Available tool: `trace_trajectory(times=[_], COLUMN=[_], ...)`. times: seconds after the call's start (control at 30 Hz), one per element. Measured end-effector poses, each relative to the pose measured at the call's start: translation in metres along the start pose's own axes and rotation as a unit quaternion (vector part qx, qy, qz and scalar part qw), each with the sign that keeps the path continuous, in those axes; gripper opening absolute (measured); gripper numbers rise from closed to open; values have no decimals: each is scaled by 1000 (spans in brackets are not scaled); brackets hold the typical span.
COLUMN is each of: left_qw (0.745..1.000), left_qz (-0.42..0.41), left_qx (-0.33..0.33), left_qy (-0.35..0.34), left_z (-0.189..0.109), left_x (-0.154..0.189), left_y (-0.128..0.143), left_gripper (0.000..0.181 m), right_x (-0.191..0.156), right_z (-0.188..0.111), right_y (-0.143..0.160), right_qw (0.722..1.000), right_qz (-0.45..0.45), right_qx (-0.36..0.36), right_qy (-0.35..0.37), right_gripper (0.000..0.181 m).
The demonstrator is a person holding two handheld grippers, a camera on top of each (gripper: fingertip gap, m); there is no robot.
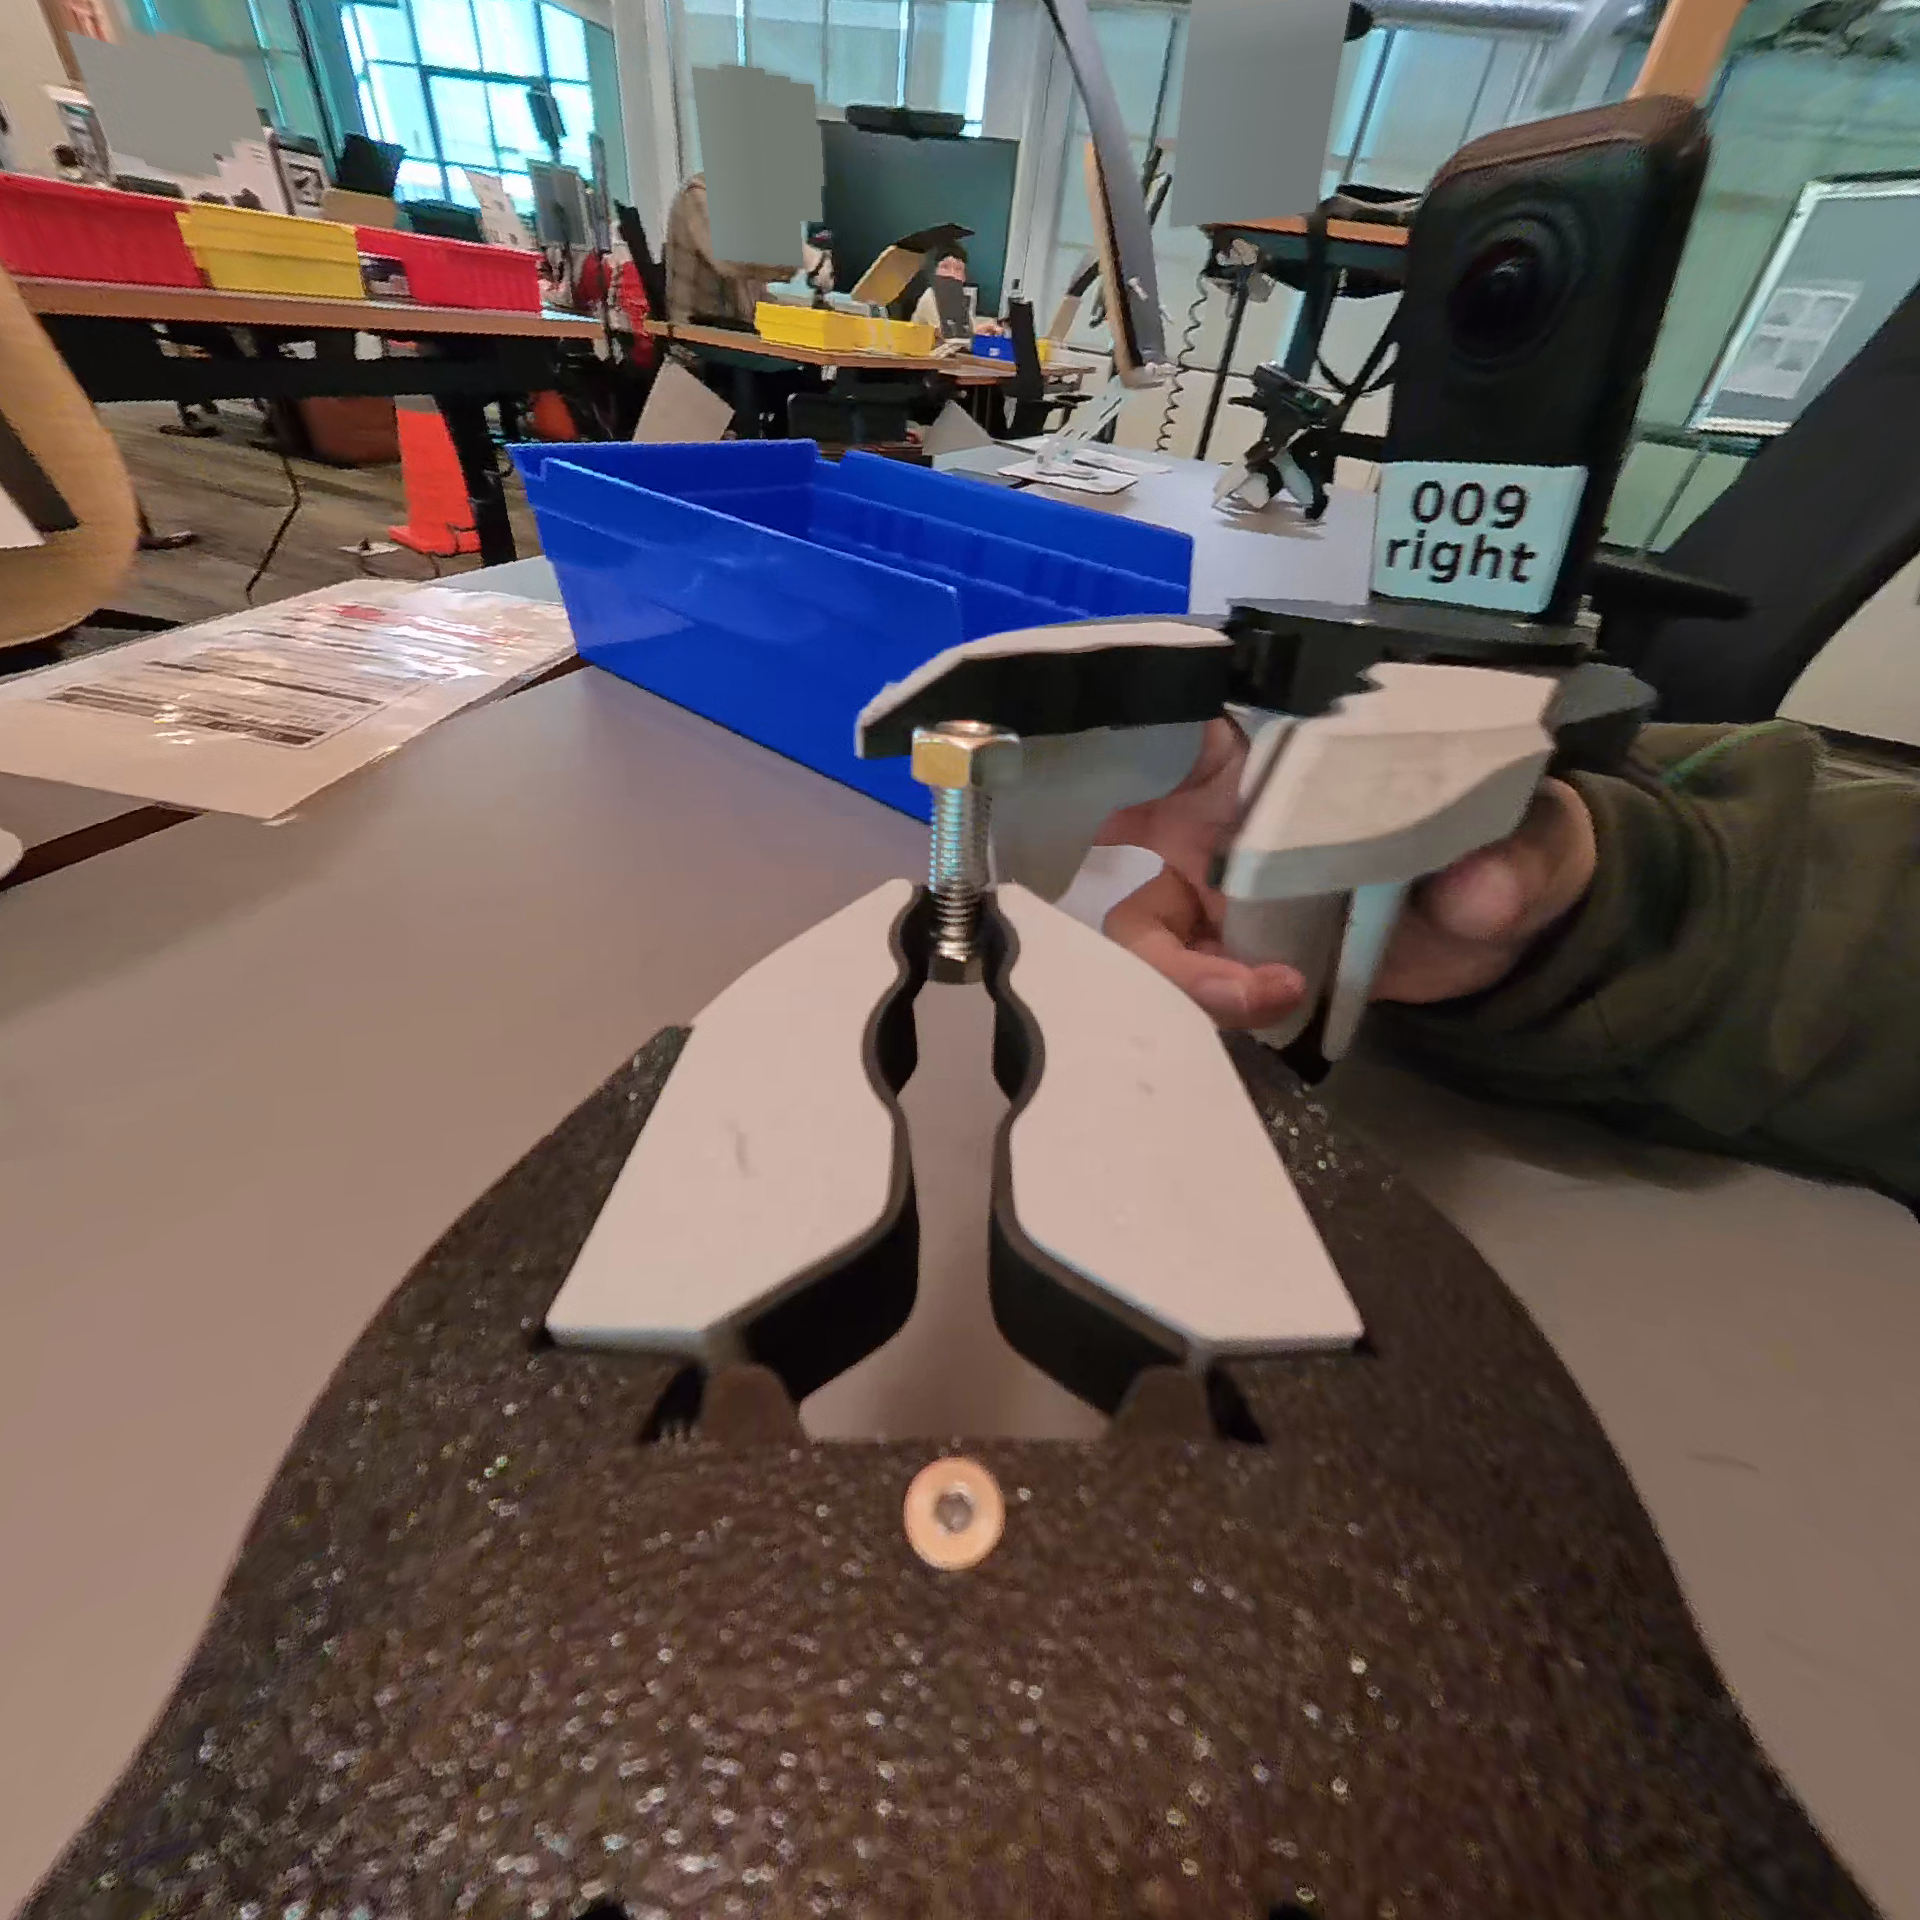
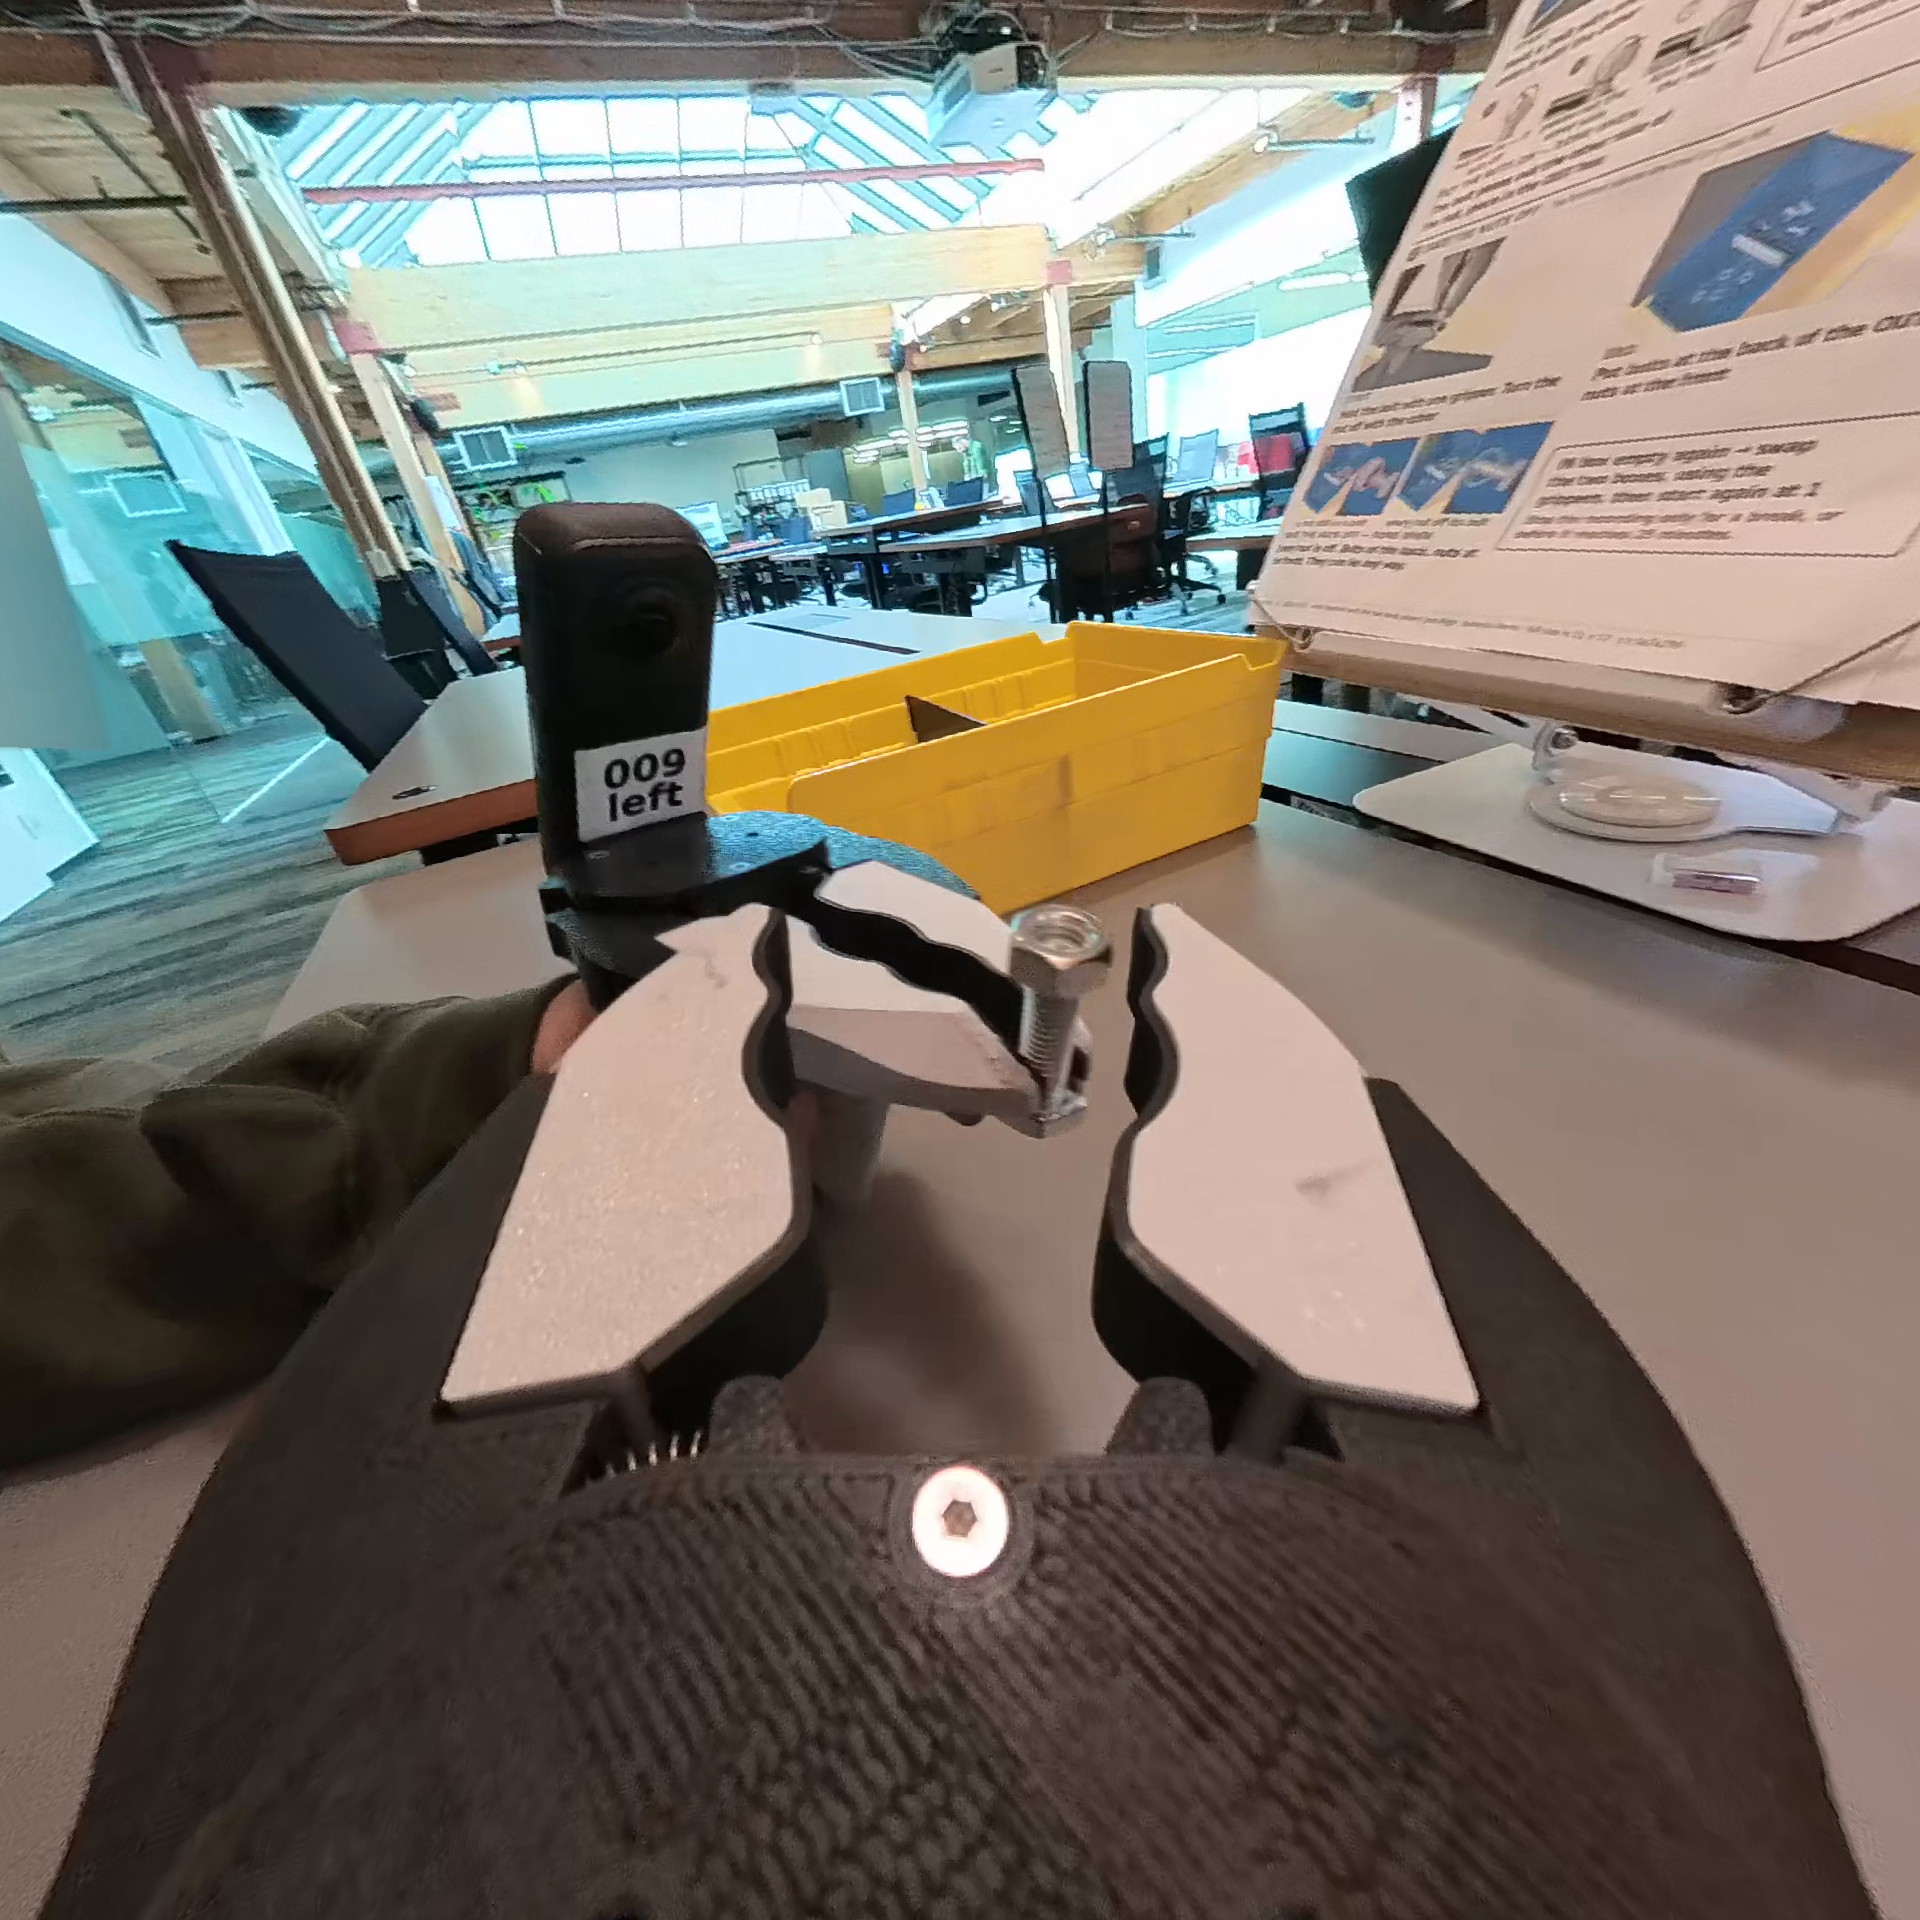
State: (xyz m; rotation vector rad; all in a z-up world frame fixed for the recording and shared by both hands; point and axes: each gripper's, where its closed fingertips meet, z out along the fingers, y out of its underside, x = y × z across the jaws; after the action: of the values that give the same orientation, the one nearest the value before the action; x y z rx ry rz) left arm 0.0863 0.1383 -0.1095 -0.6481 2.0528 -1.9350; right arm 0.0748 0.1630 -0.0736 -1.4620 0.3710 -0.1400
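A silver bolt (image 1: 954, 873) stands upright above the bench, its lower end pinched between the left gripper's (image 1: 954, 940) fingers, a hex nut (image 1: 961, 756) threaded at its top.

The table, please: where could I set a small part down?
Bare table lies left of the left gripper, before the sheet and blue bin; more lies right of the right gripper, before the yellow bin and white stand. Crowded around the bolt.

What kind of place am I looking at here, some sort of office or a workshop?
Probably an open-plan workshop or lab in a converted industrial hall. Long rows of desks with office chairs run under skylights, and plastic parts bins sit about: a blue bin, a yellow bin. The left gripper holds a bolt.
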Motion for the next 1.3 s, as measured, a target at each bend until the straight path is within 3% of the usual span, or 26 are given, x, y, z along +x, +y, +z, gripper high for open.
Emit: trace_trajectory(times=[0.1, 0.2, 0.37, 0.47, 0.6, 0.63, 0.7, 0.8, 0.9, 1.03, 1.13, 1.23, 1.3], left_qw=[999, 997, 999, 1000, 999, 998, 996, 997, 999, 1000, 998, 996, 996], left_qz=[-10, -34, -22, -4, -3, -8, -20, -30, -24, -8, -11, -42, -48], left_qx=[1, 13, 7, -9, -15, -13, -8, 3, -5, -20, -18, -9, -6], left_qy=[-46, -70, -32, 4, -36, -57, -84, -71, -37, -4, -53, -80, -74], left_z=[-5, -13, -7, -1, -3, -6, -13, -14, -8, 0, -4, -12, -12], left_x=[-15, -28, -15, 0, -11, -19, -30, -29, -16, -1, -16, -30, -30], left_y=[0, -2, -2, 1, 3, 3, 1, -1, 0, 5, 4, 4, 3], left_gripper=[9, 9, 9, 9, 9, 9, 9, 9, 9, 9, 9, 9, 9], right_x=[-2, -9, 5, 4, -5, -5, -14, -2, 8, 0, -6, -16, -10], right_z=[2, 0, 0, 1, 3, 2, 0, 0, -2, 1, 3, 1, 2], right_y=[3, 5, 4, 4, 5, 6, 6, 3, 1, 2, 6, 7, 7], right_qw=[1000, 999, 1000, 1000, 1000, 1000, 998, 1000, 1000, 1000, 1000, 998, 999], right_qz=[-4, -6, -5, 7, 4, -2, -13, -16, -12, 12, 0, -12, -6], right_qx=[-10, -18, -15, -11, -14, -17, -23, -14, -5, -1, -13, -21, -21], right_qy=[-2, -31, 15, 9, -15, -14, -48, -4, 20, -11, -19, -57, -33], right_gripper=[65, 48, 68, 70, 71, 70, 45, 65, 72, 71, 73, 50, 60])
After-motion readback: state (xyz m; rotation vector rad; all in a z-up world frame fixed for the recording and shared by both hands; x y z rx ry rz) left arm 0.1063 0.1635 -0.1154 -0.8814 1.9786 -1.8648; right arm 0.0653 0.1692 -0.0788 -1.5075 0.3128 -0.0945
